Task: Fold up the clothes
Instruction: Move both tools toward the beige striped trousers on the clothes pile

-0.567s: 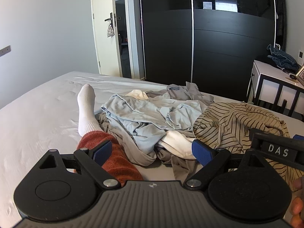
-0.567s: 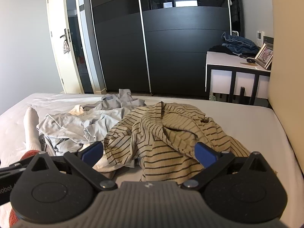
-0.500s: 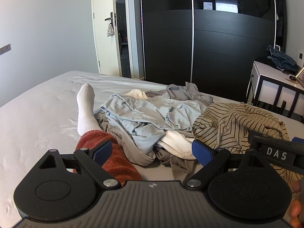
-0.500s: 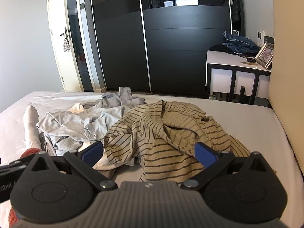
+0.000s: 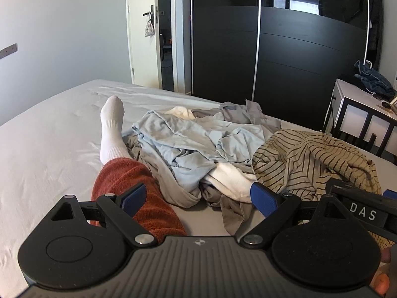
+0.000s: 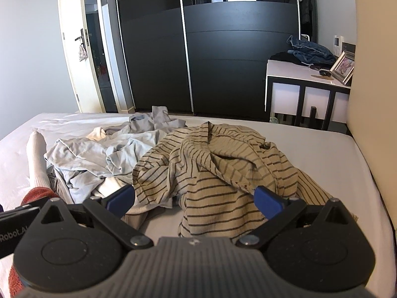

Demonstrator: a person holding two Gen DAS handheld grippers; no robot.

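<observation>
**Both grippers wide, laundry heap waiting on the bed**

Here we are at the bed (image 5: 49, 129) — white sheet, and a tangle of clothes piled across the middle of it. The left hand-held gripper (image 5: 196, 197) hangs low over the near edge, blue pads spread well apart, nothing between them. Just beyond it lies the pale blue garment (image 5: 188, 144), crumpled over grey fabric, with a white piece (image 5: 230, 177) poking out underneath at the near side.

The right hand-held gripper (image 6: 194, 198) hovers in front of the striped beige shirt (image 6: 223, 164), its fingers also wide apart and gripping nothing — the shirt is bunched in a mound beside the blue garment, touching it, its near hem spilling toward the gripper.

On the left of the pile a person's leg stretches along the sheet: rust-red trouser leg (image 5: 134, 186), white sock (image 5: 111, 129) pointing toward the black wardrobe (image 5: 285, 49). Off to the right, a white side table (image 6: 305, 87) carries folded jeans (image 6: 310, 52) and a picture frame (image 6: 343, 67).
</observation>
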